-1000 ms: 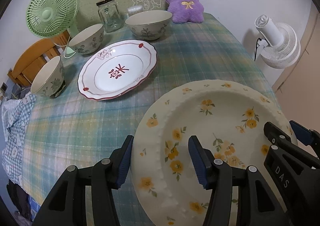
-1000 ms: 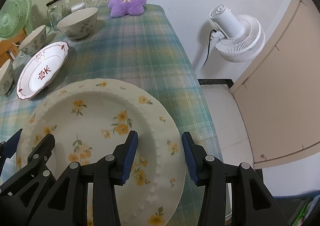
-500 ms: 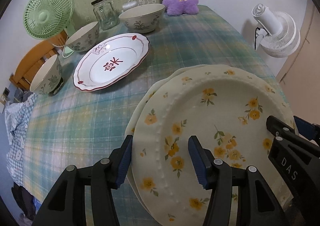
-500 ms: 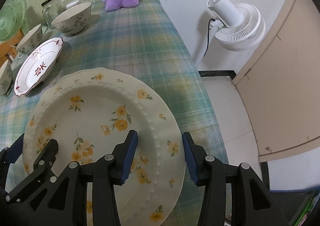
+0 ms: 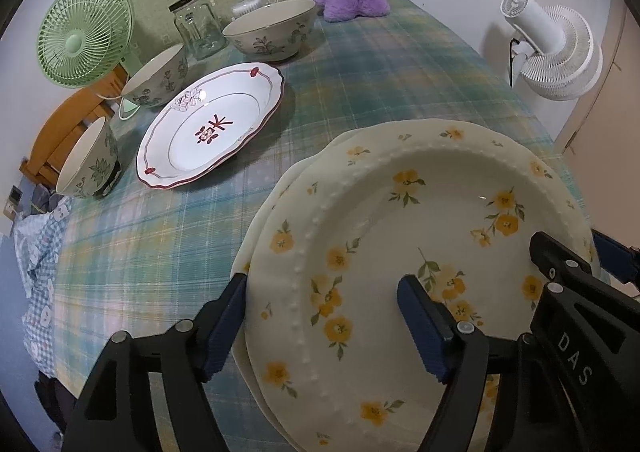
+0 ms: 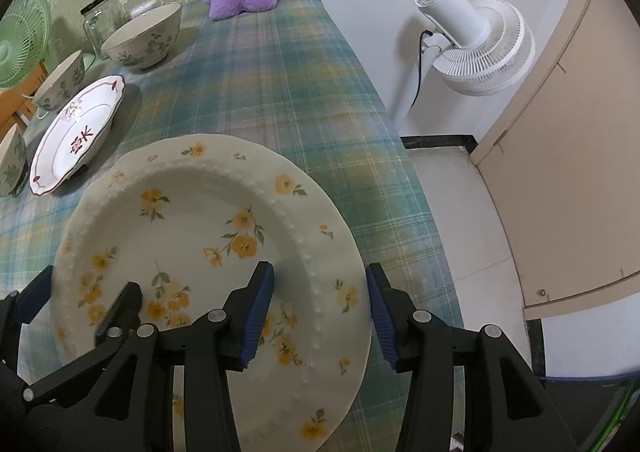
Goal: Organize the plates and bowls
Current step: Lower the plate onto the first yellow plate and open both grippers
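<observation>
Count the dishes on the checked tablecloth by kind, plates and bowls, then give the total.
Plates: 3, a yellow-flowered plate stacked on a second yellow-flowered plate, plus the red-trimmed white plate.
Bowls: 3, the large bowl, the middle bowl and the near bowl.
Total: 6

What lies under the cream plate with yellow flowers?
Under the cream flowered plate, a second cream plate shows as a rim crescent with small flowers. Its centre is covered.
</observation>
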`<state>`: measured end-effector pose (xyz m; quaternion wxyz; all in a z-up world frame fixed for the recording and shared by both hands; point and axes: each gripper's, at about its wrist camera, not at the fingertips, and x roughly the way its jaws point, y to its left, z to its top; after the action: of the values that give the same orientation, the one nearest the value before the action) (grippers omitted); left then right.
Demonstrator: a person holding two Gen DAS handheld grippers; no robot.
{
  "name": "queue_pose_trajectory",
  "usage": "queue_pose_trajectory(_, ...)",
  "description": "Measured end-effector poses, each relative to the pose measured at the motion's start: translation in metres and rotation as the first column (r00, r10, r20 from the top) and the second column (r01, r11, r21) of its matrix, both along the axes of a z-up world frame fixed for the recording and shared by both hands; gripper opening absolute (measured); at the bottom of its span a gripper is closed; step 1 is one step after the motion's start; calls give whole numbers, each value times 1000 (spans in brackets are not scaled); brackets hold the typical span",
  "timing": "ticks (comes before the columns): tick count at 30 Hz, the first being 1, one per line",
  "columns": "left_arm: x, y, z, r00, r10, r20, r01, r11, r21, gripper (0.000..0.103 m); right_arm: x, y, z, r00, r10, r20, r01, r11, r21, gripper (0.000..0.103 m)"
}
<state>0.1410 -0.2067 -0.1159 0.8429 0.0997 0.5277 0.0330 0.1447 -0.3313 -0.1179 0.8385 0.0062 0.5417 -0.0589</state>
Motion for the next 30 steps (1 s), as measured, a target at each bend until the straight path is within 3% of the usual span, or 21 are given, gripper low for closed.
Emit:
queue_pose_trajectory(2,-1,-6,0,1000,-22,6,22,999,40,80,0,5,2,1000,21,7,-21,1000,-14,51)
queue_pose_trajectory(10,0,-1,4,1000,-20,4,20,1000,6,82,9,8,-5,999,33,-25,-33,999,0,55)
queue_pose_trajectory(15,-2,13,10,1000,-3,-12,3,997,-77,82,13,7,-2,998,28,-50,-28,999,16,58)
queue_pose_trajectory(21,-5,31,39,999,19,36,-13,989,-146,84,6,27,40,996,79,41,-79,997,-13,69)
queue_pose_trajectory(30,6,73,93,982,134,131,-116,984,-139,89,23,62,96,973,190,132,-197,980,38,69)
